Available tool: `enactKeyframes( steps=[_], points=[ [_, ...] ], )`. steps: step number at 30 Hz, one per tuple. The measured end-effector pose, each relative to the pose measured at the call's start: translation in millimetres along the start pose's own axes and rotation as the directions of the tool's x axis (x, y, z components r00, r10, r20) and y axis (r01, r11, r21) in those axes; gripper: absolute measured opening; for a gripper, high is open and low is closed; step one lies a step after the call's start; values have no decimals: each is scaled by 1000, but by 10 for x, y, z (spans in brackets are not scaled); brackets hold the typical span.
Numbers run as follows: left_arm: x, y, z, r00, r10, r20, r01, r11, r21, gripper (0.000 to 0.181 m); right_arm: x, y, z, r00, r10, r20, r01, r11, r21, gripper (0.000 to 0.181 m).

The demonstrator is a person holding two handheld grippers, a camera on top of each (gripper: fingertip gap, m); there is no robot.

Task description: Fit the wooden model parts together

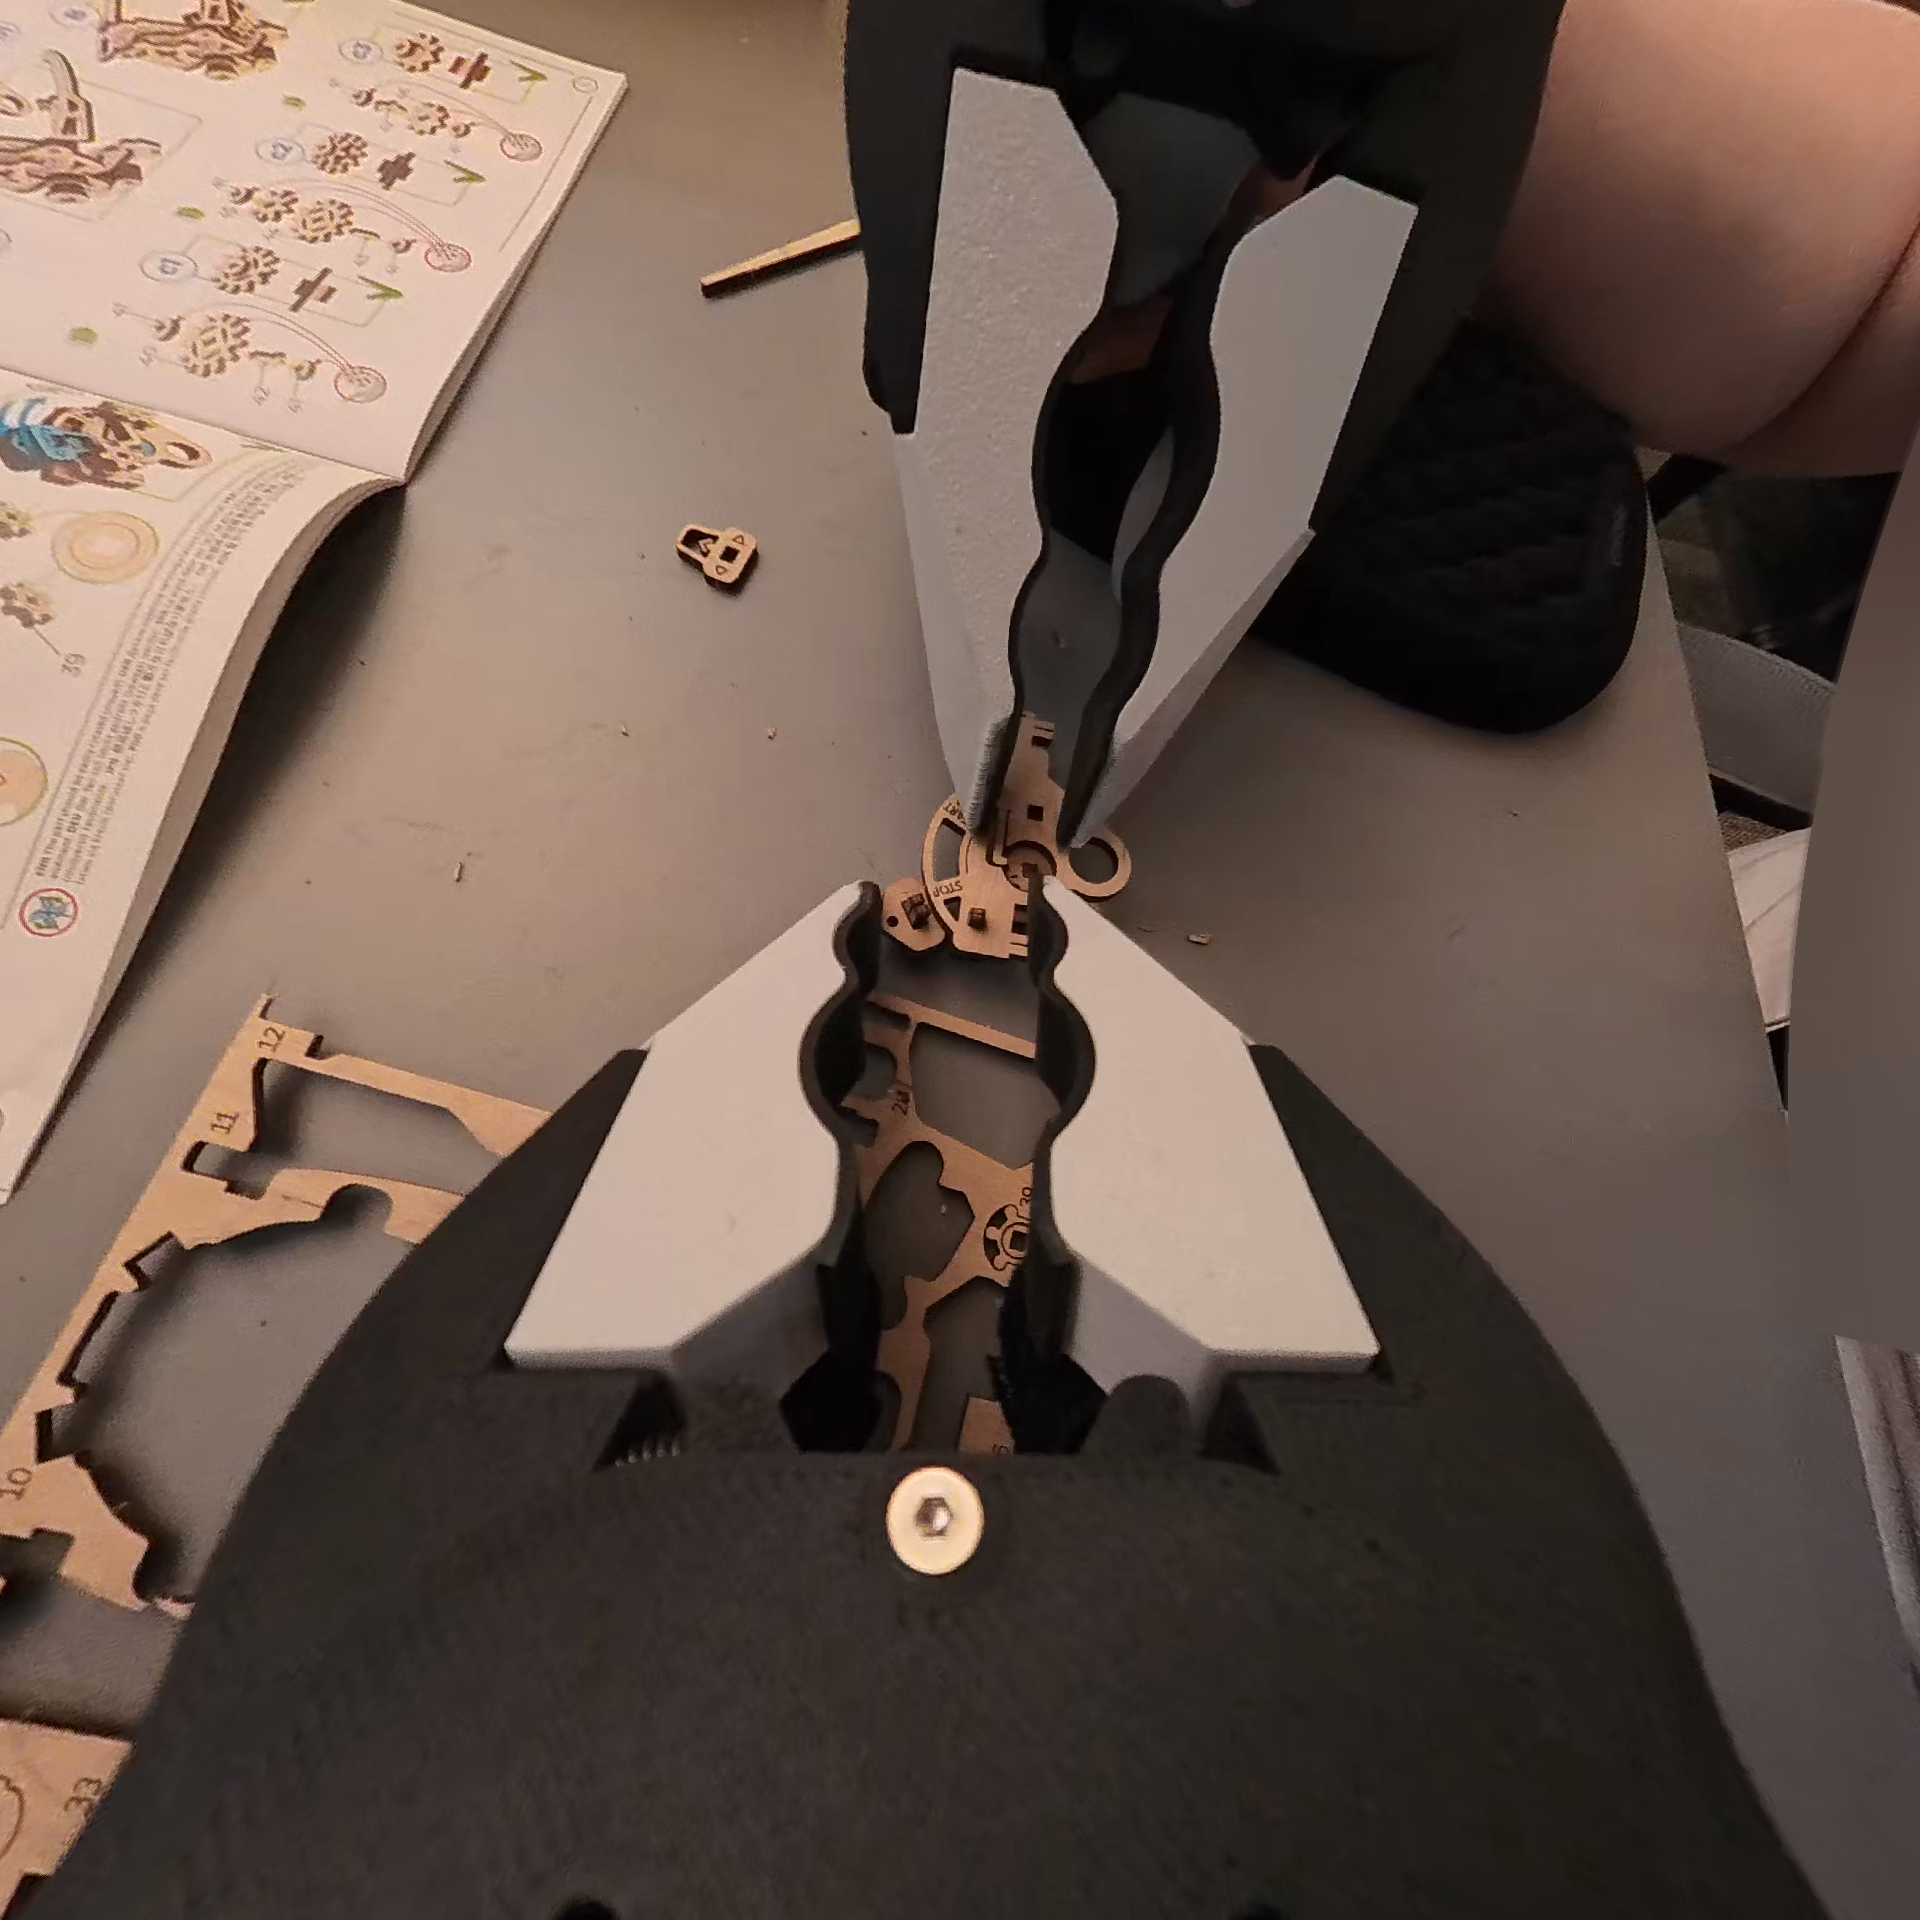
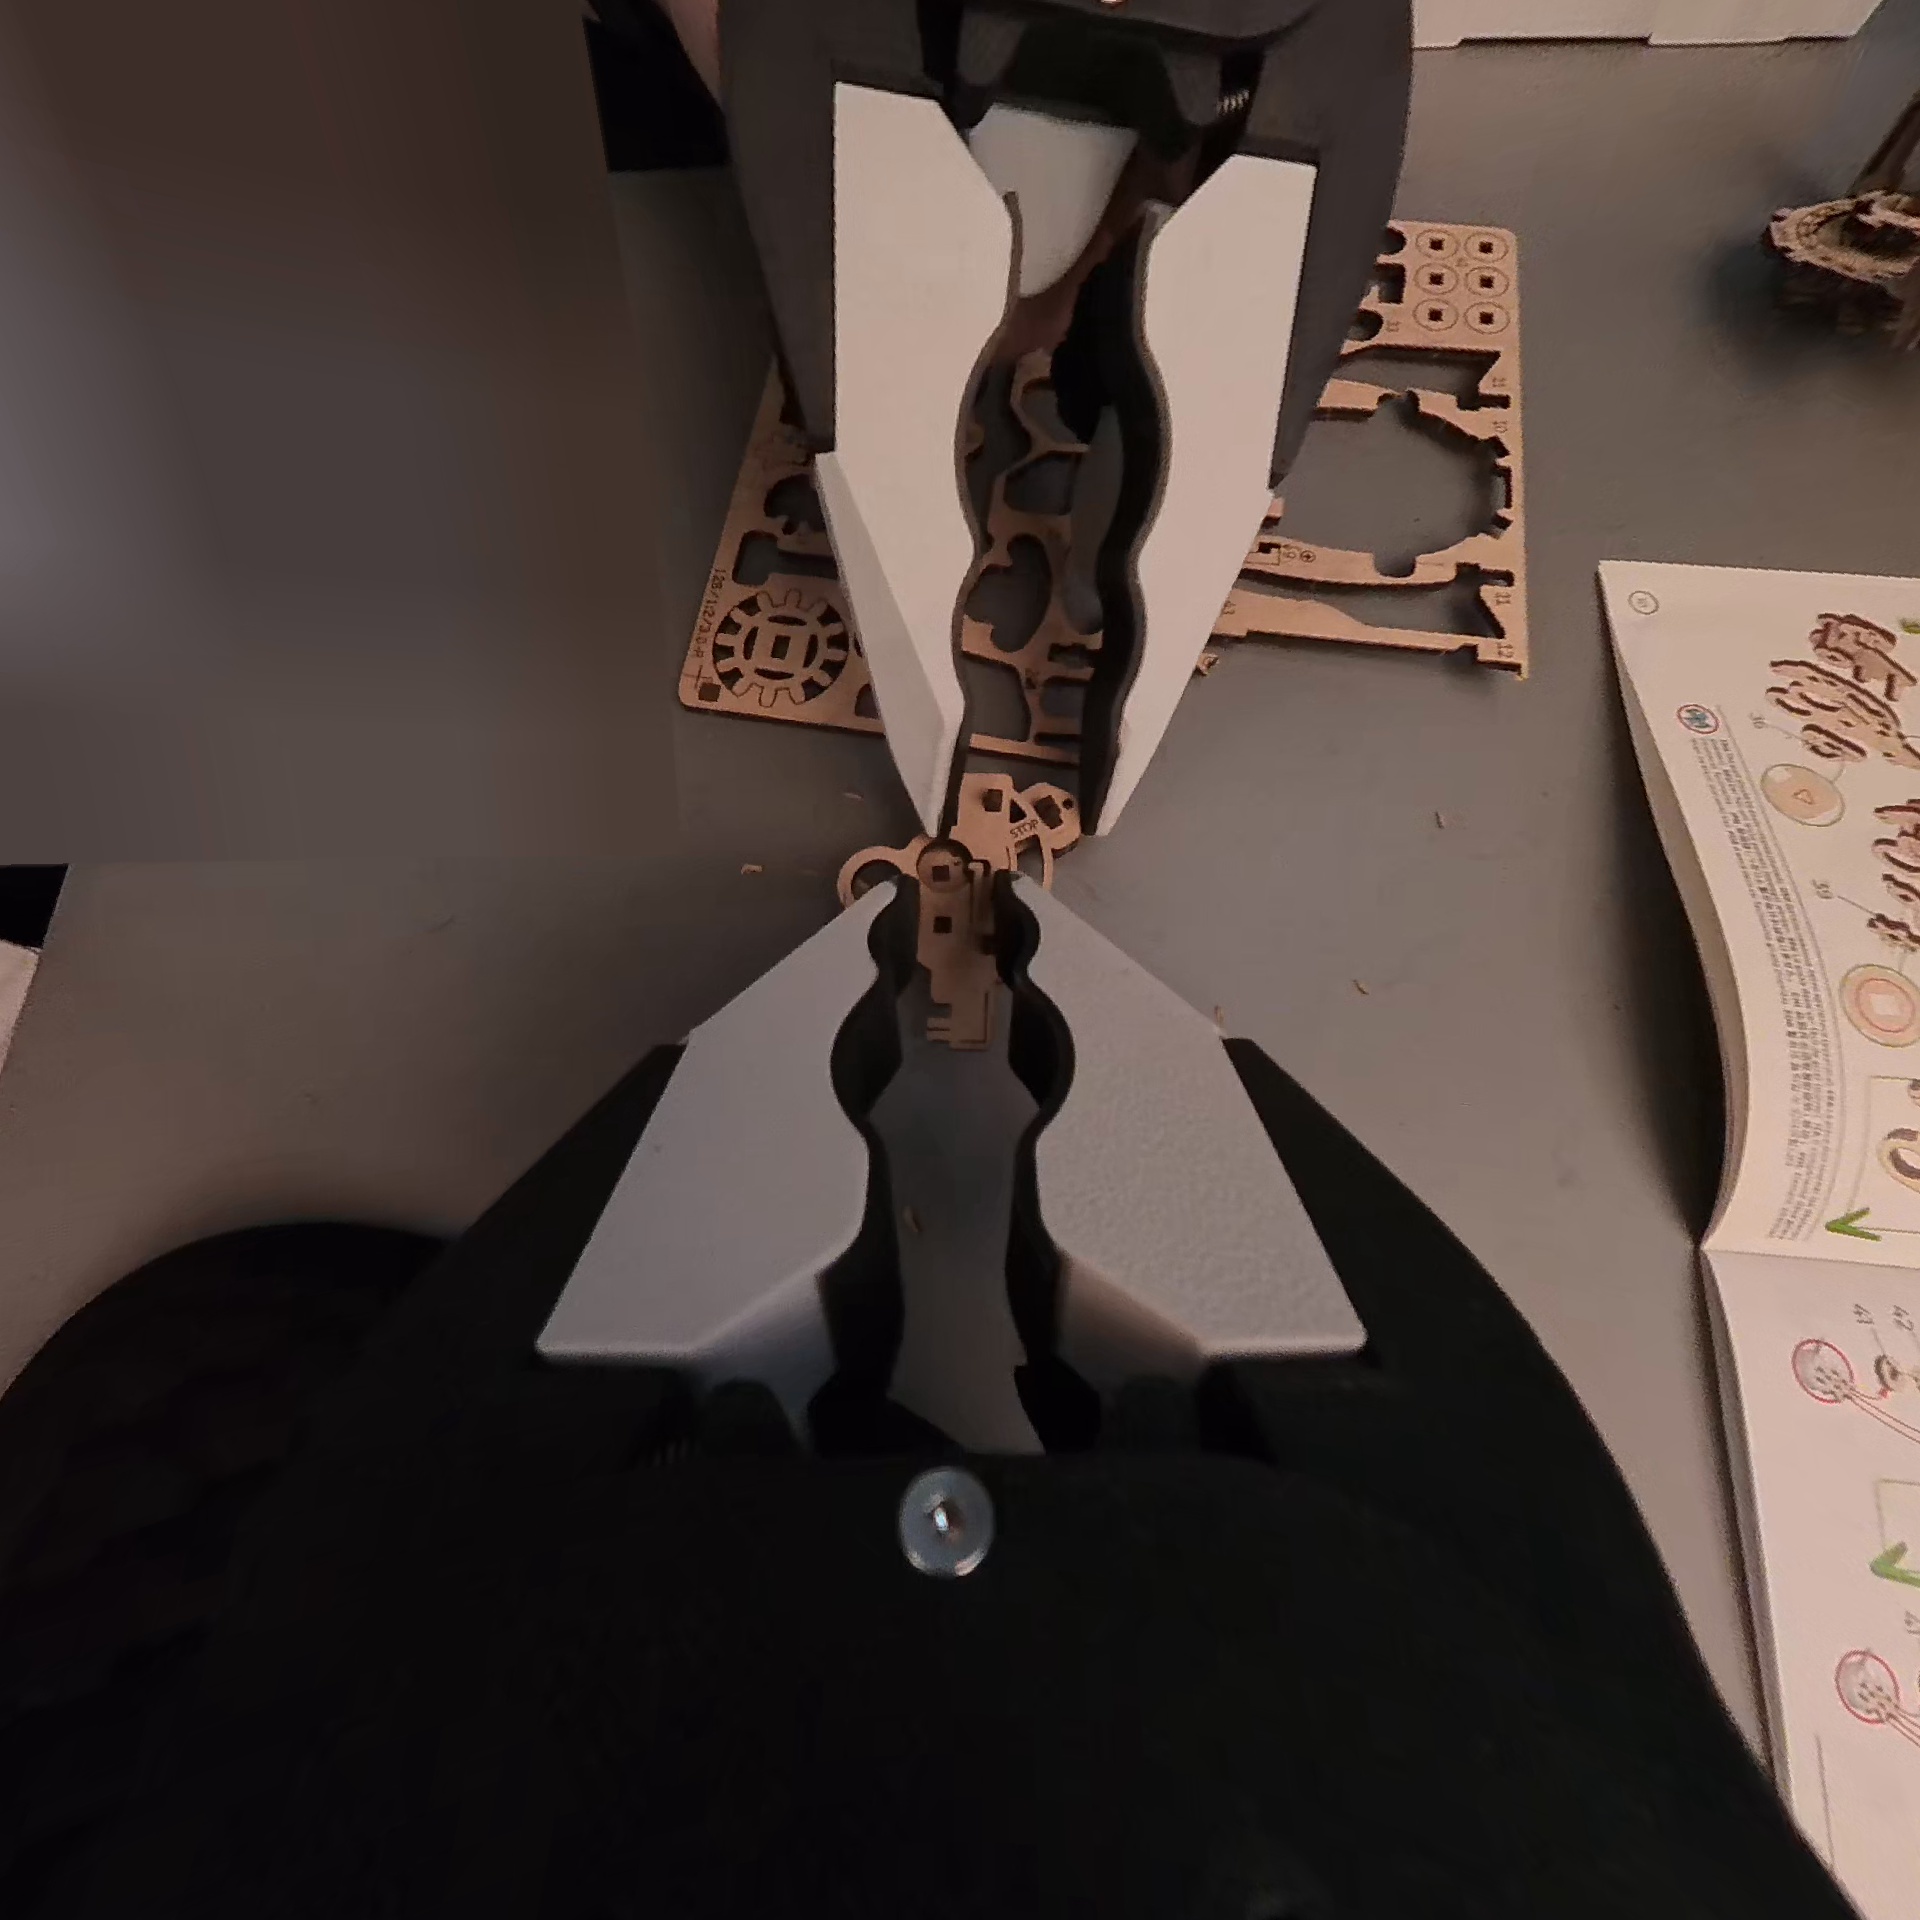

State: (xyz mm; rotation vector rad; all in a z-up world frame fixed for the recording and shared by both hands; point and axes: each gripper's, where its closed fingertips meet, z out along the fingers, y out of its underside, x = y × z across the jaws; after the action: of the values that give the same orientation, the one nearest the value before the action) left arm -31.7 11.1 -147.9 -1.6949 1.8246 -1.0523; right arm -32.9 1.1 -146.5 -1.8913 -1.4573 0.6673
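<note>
Wooden model parts [image 1: 987,873] are held above the grey table [image 1: 623,727], between my two grippers, which meet tip to tip. My left gripper [image 1: 956,914] has its fingers closed on the rounded plate with the curved slot. My right gripper [image 2: 951,883] has its fingers closed on the narrow stepped piece [image 2: 956,966], which lies across that plate; the two pieces touch. A small ring [image 1: 1101,862] of the plate sticks out just beside the fingertips. Behind the parts, under my left gripper, lies the cut-out plywood sheet [image 2: 1403,499]. The open instruction booklet [image 1: 260,260] lies well apart from the parts, and a small loose wooden piece [image 1: 715,553] lies between the booklet and them
</note>
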Motion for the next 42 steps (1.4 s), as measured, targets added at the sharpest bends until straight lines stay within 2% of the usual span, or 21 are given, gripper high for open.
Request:
enactKeyframes(
  steps=[3, 7, 13, 17, 21, 25, 34, 42],
  points=[
    [26, -14, -7, 999, -40, -27, 40, 999, 8, 32, 1, -2, -1, 1000, 2, 1, -2, 1000, 2, 14],
    [84, -181, -60, 988, -118, -101, 128, 987, 97, 42, 6, -2, -4, 1000, 3, -3, -3, 1000, 1, 14],
    [41, -46, 53, 1000, -22, -5, 22, 1000, 1, 45, 20, -8, -23, 1000, 3, -9, -3, 1000, 6, 19],
    [56, 8, 96, 999, 42, 24, -41, 998, -39, 44, 64, -75, -111, 999, 54, 8, -54, 996, 75, 13],
    [47, -2, 89, 999, 29, 22, -29, 999, -31, 42, -18, -70, -117, 998, 26, 60, -30, 997, 75, 18],
    [24, -38, 48, 1000, 21, 22, -21, 1000, -5, 43, 22, 36, -61, 1000, -28, 4, 28, 1000, 5, 17],
    [58, -135, -27, 997, 70, 36, -71, 997, 43, 37, 41, 13, -78, 1000, -2, 3, 2, 1000, 15, 14],
    [94, -49, 38, 990, 133, 39, -133, 991, -6, 29, 2, 30, -46, 1000, -16, 17, 16, 1000, -10, 14]
  ],
)
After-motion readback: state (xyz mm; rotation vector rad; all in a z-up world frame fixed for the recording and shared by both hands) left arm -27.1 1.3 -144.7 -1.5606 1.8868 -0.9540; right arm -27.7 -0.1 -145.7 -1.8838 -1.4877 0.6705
